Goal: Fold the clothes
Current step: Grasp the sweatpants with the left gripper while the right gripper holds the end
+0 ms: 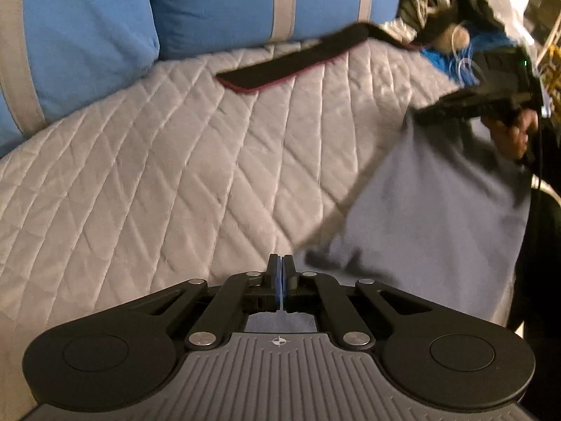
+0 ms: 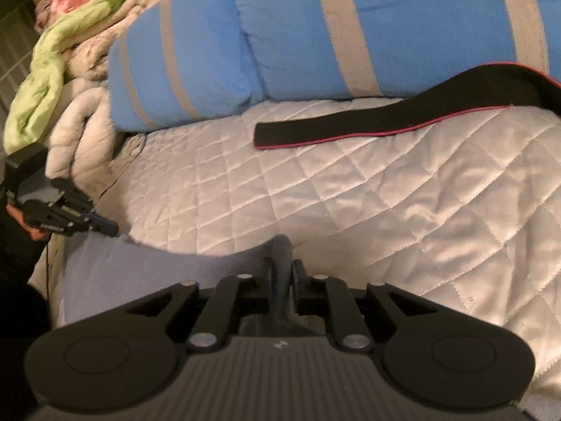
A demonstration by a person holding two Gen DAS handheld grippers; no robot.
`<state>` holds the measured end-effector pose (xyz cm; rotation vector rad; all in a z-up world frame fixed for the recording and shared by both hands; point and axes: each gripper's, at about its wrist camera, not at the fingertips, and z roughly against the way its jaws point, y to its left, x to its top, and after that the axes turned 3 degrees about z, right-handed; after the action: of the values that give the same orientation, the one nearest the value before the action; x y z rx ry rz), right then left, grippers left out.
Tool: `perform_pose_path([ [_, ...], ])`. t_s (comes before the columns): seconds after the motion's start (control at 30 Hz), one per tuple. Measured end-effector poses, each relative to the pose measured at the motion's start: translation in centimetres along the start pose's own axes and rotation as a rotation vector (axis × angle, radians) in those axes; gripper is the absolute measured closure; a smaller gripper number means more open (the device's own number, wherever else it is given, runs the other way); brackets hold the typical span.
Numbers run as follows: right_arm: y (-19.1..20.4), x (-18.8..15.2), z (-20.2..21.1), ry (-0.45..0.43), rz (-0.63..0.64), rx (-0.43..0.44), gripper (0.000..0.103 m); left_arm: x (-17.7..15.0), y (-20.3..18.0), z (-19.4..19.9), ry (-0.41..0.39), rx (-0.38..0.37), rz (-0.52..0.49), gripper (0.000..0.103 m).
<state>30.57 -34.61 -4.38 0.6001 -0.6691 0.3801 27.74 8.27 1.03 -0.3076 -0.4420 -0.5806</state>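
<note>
A grey-lilac garment [image 1: 434, 207] hangs stretched above the quilted bed [image 1: 157, 175]. My left gripper [image 1: 281, 266] has its jaws pressed together at the garment's edge; cloth shows beneath it, but the grip itself is hidden. In the right wrist view the left gripper [image 2: 105, 226] sits at the garment's left corner. My right gripper [image 2: 283, 273] is shut on a bunched fold of the garment [image 2: 157, 266]. In the left wrist view the right gripper [image 1: 420, 110] holds the cloth's upper corner, and the cloth is blurred.
A black strap with red edging [image 1: 280, 66] [image 2: 368, 122] lies on the quilt near blue striped pillows [image 1: 217, 3] [image 2: 315, 31]. A pile of clothes [image 1: 455, 10] sits at the far right. Green and beige bedding [image 2: 52, 70] is heaped at the left.
</note>
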Motion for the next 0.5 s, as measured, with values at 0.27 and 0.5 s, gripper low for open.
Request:
perform_pose_path([
  [0.27, 5.1, 0.0, 2.6, -0.062, -0.001, -0.139, 0.009, -0.1, -0.2, 2.0, -0.086, -0.025, 0.093, 0.052],
  [0.5, 12.2, -3.5, 3.8, -0.08, 0.074, -0.244, 0.0, -1.3, 1.3, 5.7, -0.181, -0.025, 0.289, 0.049],
])
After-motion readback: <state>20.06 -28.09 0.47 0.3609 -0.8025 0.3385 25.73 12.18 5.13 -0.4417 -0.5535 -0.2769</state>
